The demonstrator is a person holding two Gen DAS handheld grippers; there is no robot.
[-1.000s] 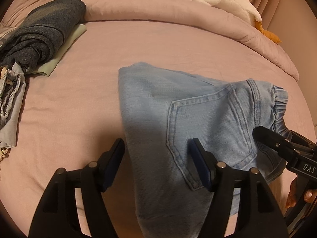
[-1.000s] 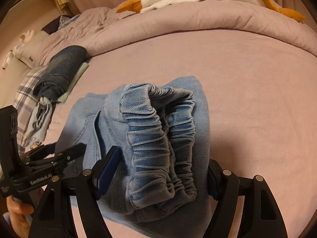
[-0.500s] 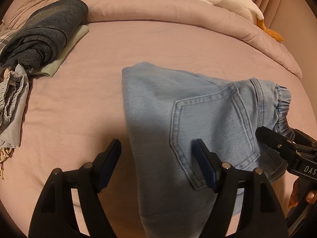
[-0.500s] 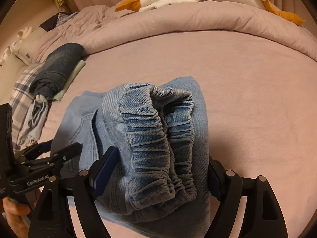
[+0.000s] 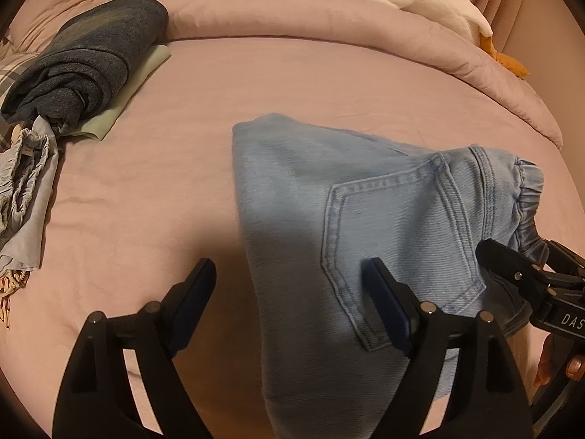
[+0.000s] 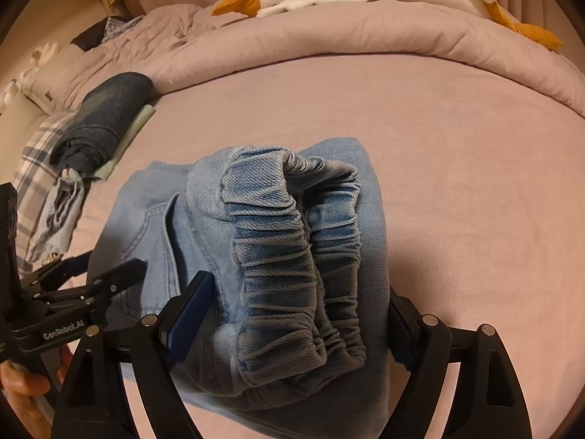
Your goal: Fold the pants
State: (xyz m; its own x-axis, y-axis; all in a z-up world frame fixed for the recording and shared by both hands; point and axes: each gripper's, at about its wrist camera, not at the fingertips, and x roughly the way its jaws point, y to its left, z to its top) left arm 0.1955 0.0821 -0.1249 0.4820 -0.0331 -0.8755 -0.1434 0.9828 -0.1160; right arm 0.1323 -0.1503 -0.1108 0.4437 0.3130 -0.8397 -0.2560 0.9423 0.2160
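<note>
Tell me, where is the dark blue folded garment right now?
In both views the dark blue folded garment lies far left on the pink bed, atop a pale green cloth.

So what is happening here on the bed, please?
A person is folding pants with a handheld gripper in each hand. The light blue jeans lie folded into a compact bundle on the pink bed. The left gripper straddles their folded edge, the right gripper the elastic waistband. Both jaws have just been opening and no pad presses the cloth, so the jeans look released. Other clothes are stacked at the far side.
</note>
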